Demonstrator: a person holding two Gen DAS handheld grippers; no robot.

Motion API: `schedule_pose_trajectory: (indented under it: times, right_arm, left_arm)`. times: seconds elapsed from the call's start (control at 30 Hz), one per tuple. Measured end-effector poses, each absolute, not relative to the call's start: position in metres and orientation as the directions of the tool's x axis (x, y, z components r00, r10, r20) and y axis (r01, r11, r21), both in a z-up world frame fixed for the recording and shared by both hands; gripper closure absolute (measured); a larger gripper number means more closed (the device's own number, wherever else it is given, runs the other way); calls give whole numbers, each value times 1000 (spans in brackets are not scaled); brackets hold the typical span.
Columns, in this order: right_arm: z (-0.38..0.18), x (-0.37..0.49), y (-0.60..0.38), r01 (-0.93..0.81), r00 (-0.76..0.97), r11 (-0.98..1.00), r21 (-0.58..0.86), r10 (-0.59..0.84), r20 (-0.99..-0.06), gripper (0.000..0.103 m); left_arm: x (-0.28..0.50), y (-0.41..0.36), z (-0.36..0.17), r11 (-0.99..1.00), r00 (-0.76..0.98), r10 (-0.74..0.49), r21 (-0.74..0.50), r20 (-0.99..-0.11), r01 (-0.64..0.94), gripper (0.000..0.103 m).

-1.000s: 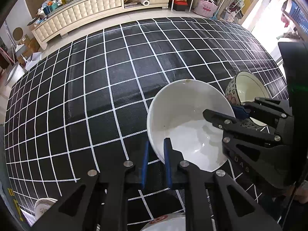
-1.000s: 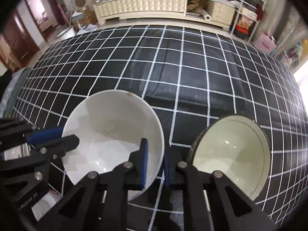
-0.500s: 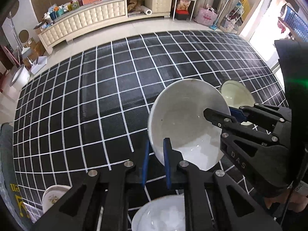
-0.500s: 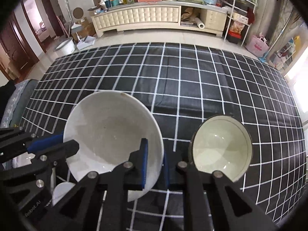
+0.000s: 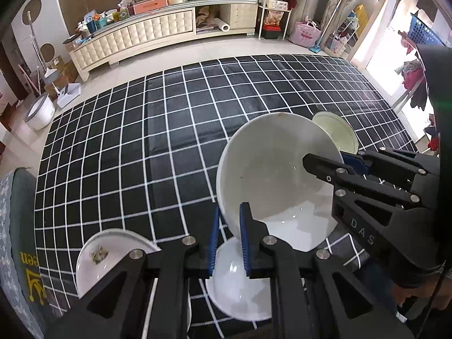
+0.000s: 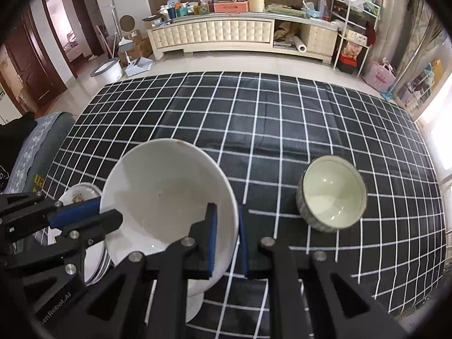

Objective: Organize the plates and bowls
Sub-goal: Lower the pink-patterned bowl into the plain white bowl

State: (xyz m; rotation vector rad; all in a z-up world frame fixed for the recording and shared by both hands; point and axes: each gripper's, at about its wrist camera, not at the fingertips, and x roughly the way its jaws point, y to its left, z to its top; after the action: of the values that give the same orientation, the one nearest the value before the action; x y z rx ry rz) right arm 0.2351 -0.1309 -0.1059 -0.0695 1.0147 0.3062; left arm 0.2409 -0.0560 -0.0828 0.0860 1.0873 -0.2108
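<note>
Both my tools grip the big white ceramic bowl by opposite rims: left tool clamped on its left rim, right tool clamped on the right rim, one blue pad inside the wall, one outside. Bowl is up off the black cloth w/ white grid on the bench, tilted toward the cameras. Vs 1 s ago it's lifted well higher; cloth looks farther away and more of the room shows. Under the bowl a plain white plate now shows, barely visible before. Small plate w/ flower print at my left shows much more than before. Small green-glazed bowl w/ dark patterned outside sits on the cloth to the right, apart from the white bowl, now seen smaller.
</note>
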Motion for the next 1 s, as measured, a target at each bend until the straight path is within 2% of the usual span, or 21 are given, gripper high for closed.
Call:
schedule_pose_trajectory:
  times: [0.47, 1.0]
  right_arm:
    - [-134, 195, -118, -294, 410, 946, 136, 253, -876, 85]
    - [-154, 184, -118, -283, 369, 950, 135, 237, -899, 85]
  left_arm:
    - [191, -39, -94, 982, 422, -103, -26, -901, 184, 90]
    - [172, -38, -129, 983, 343, -119, -61, -932, 175, 90]
